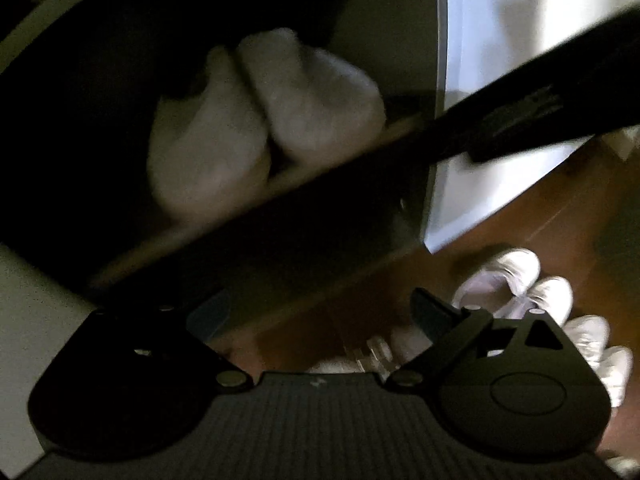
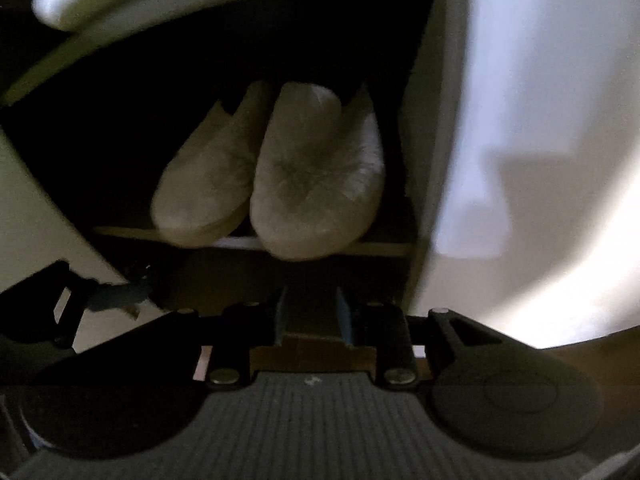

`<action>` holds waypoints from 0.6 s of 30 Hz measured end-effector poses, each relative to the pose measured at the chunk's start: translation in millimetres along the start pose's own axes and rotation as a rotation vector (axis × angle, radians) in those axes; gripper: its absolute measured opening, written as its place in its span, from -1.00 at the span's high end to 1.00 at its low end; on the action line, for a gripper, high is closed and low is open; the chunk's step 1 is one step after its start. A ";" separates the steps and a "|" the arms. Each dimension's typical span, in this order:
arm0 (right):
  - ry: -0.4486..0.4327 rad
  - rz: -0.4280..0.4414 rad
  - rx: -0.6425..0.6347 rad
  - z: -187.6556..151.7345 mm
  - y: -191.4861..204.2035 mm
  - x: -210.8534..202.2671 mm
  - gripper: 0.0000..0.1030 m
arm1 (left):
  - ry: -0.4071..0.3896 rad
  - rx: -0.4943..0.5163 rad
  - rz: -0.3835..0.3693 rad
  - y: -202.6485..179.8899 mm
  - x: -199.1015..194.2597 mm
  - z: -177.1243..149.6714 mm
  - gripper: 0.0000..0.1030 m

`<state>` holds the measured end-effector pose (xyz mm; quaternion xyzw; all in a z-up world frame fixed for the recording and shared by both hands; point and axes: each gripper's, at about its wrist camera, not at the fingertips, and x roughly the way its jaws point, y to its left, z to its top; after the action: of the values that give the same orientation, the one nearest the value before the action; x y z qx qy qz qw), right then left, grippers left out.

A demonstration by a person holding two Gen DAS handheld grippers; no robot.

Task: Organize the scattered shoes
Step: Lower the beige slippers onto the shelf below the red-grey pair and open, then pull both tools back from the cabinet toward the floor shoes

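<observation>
1. Right wrist view, nearest: right gripper (image 2: 311, 316), blue-padded fingers set a narrow gap apart, nothing between them.
2. Left wrist view, nearest: left gripper (image 1: 320, 320), fingers spread wide, empty; white sneakers (image 1: 536, 292) on the wooden floor (image 1: 520, 220) just beyond.
3. Middle: shelf board (image 2: 384, 249) of a dark cabinet (image 2: 424, 160).
4. On it: two pale slippers (image 2: 316, 184) side by side, touching, toes over the front edge.
5. Farthest: white wall (image 2: 540, 120).

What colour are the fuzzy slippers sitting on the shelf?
Off-white or cream slippers, clearest in the right wrist view.
</observation>
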<state>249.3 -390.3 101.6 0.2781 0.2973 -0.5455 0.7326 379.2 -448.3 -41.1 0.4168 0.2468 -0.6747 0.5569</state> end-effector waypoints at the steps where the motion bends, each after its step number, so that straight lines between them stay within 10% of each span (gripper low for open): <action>1: -0.008 0.000 0.001 8.7 -7.8 7.2 0.52 | 0.020 -0.045 0.011 1.8 -13.5 -3.3 -0.91; 9: -0.083 -0.002 0.058 32.6 -28.1 -83.7 0.23 | 0.062 -0.376 0.126 1.1 -194.2 3.6 -0.91; 18: -0.182 -0.089 0.009 32.7 -3.7 -172.1 -0.08 | -0.001 -0.465 0.189 6.3 -326.2 29.0 -0.91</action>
<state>210.7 -306.0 250.3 0.2170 0.2391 -0.6019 0.7304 387.4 -295.0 248.3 0.2982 0.3552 -0.5449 0.6985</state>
